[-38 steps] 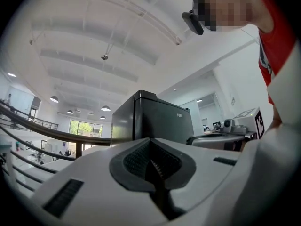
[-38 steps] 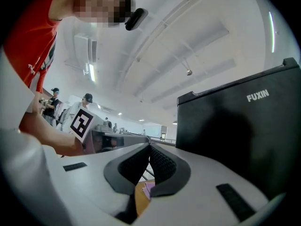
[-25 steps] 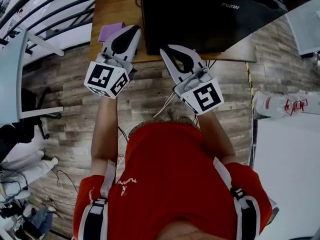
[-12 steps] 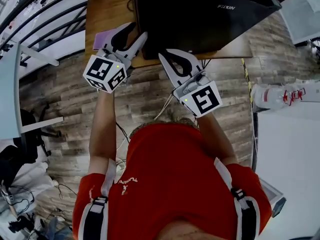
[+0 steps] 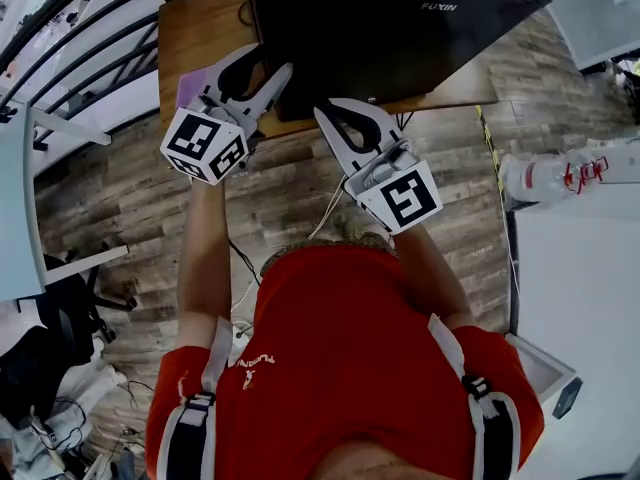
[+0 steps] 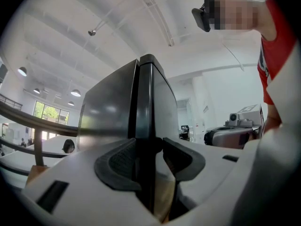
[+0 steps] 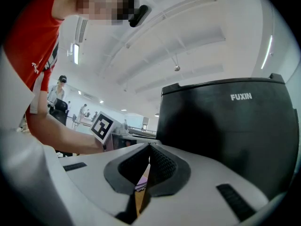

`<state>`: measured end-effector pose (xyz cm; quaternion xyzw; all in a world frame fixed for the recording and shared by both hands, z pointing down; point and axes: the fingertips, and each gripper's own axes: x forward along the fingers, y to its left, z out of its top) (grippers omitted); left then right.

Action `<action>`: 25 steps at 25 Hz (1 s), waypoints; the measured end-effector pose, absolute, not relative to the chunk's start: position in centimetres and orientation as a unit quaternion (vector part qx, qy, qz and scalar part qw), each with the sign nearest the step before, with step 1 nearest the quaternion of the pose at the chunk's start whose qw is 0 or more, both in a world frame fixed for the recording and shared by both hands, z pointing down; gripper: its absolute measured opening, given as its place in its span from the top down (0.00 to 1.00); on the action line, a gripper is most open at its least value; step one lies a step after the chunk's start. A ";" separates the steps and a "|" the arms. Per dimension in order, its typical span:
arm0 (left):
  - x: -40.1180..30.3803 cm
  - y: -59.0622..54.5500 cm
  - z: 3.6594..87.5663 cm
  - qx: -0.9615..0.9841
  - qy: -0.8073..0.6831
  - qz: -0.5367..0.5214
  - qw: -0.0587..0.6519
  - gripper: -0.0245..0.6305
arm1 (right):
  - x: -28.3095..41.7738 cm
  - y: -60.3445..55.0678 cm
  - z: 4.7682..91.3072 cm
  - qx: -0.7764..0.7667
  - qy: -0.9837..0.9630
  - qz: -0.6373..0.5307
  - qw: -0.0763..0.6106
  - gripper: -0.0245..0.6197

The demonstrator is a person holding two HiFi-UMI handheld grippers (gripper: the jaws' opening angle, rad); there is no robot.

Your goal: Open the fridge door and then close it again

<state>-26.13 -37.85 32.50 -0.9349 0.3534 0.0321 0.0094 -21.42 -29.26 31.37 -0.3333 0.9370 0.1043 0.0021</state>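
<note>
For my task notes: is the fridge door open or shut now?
Shut: the fridge door sits flush against the body, only a thin seam between them.

Looking steeply down from the head onto both grippers, the fridge (image 5: 400, 28) along the top edge. Riding the left gripper (image 5: 268, 64), facing level, very near the fridge's front edge at mid-frame. Riding the right gripper (image 5: 323, 108), level too, fridge at right, left gripper at centre left. Shared by all three: the fridge.
</note>
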 end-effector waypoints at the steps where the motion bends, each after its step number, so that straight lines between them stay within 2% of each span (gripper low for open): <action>1: -26.2 -37.9 32.5 -0.934 0.355 0.033 0.011 0.69 | -21.4 -29.3 31.7 -0.336 0.937 0.098 -0.004 0.92; 8: -25.8 -37.3 32.3 -0.927 0.373 0.023 0.014 0.70 | -20.6 -28.3 31.7 -0.339 0.936 0.100 0.000 0.92; 13: -25.7 -36.7 32.5 -0.925 0.380 0.013 0.016 0.70 | -20.3 -27.3 32.8 -0.343 0.937 0.065 -0.033 0.92; 18: -25.3 -33.8 32.5 -0.928 0.371 0.023 0.022 0.72 | -20.2 -26.4 32.5 -0.344 0.936 0.077 -0.025 0.92; 25: -22.4 -31.0 33.1 -0.931 0.364 0.022 0.022 0.74 | -18.2 -25.1 34.0 -0.354 0.932 0.070 -0.043 0.92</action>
